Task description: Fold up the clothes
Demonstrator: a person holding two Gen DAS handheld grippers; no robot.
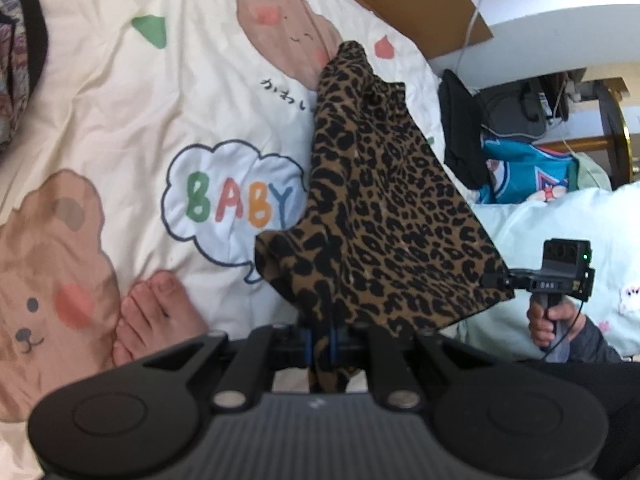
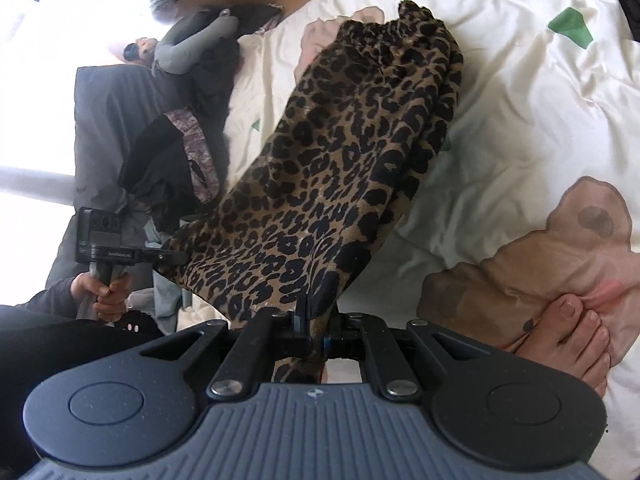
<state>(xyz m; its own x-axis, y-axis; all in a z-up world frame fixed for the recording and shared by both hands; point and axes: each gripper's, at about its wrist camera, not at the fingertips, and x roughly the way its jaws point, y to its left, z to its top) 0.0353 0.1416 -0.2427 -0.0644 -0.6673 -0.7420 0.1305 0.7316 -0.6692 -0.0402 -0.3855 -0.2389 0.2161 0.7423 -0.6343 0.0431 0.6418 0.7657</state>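
The left claw [image 1: 320, 346] is clenched on one corner of the leopard cloth [image 1: 384, 208], and the right claw [image 2: 316, 336] is clenched on the other. The cloth hangs stretched between them, lifted above the bed [image 1: 120, 92], its gathered far end [image 2: 400, 28] resting on the cartoon-bear quilt. A bare foot [image 1: 156, 312] lies on the quilt beside the left claw.
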